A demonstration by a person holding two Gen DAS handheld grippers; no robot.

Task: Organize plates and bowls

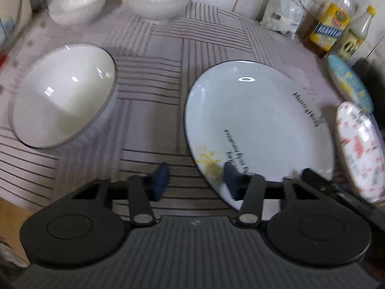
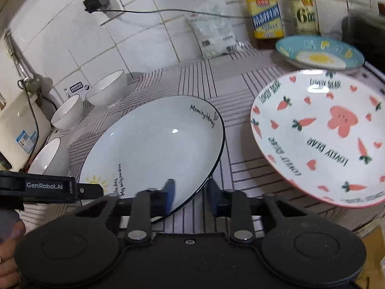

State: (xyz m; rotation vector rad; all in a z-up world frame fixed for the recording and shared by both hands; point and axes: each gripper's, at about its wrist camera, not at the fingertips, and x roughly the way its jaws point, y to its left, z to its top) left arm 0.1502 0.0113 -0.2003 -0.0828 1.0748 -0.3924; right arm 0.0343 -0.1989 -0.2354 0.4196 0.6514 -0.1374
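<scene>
A large pale-blue plate with black rim and "Morning Honey" lettering [image 1: 259, 125] lies on the striped cloth; it also shows in the right wrist view [image 2: 156, 149]. My left gripper [image 1: 196, 180] is open at the plate's near edge, its right finger over the rim. My right gripper [image 2: 190, 193] is open, its jaws either side of the plate's near rim. A carrot-and-bear plate [image 2: 320, 134] is to the right, and an egg-pattern blue plate [image 2: 320, 53] behind it. A white bowl [image 1: 65, 94] sits left; two ribbed white bowls [image 1: 157, 0] stand at the back.
Oil bottles [image 2: 264, 12] and a white bag [image 2: 214, 31] stand against the tiled wall. A white appliance [image 2: 19, 130] is at the left. The left gripper's body [image 2: 43, 187] is close beside my right gripper. The table edge runs near at the front.
</scene>
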